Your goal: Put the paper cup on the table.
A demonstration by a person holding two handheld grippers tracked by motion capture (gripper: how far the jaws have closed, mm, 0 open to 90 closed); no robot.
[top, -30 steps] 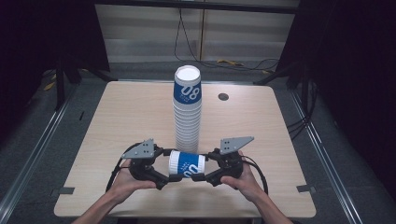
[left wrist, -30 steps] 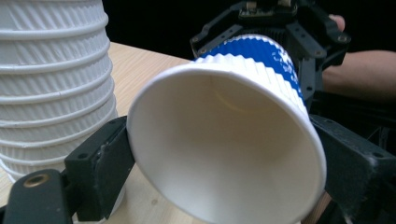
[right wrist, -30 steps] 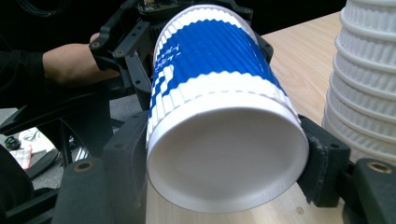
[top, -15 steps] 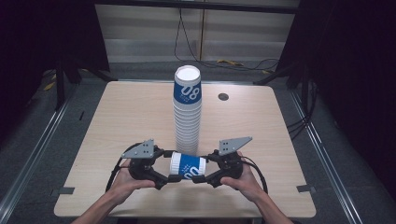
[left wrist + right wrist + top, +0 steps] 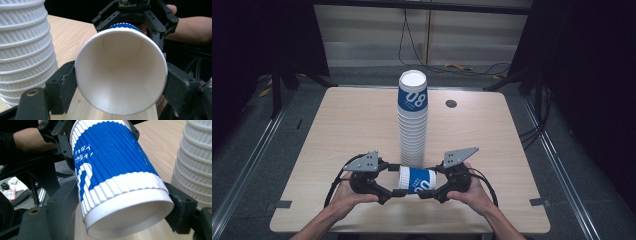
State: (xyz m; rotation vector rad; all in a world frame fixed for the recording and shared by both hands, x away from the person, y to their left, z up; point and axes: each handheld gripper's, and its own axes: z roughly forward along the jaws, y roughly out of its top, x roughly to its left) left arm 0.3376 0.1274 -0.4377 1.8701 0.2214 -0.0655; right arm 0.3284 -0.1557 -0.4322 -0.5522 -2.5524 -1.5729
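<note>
A blue and white ribbed paper cup (image 5: 417, 180) lies on its side in the air near the table's front edge, held between both grippers. My left gripper (image 5: 396, 181) is shut on its rim end; the open white mouth (image 5: 120, 77) faces that camera, with a jaw pressed on each side. My right gripper (image 5: 430, 183) is shut on the base end (image 5: 125, 215), its jaws against both sides. Just behind stands a tall stack of the same cups (image 5: 413, 125), upside down, also seen as the white ribbed stack (image 5: 22, 50) and the stack (image 5: 197, 162).
The light wood table (image 5: 337, 130) has a small dark round grommet (image 5: 451, 103) at the back right. Cables trail from both grippers toward the front edge. Dark floor, rails and stands surround the table.
The cup and both grippers have shifted slightly to the right and nearer the front edge. Both grips stay the same.
</note>
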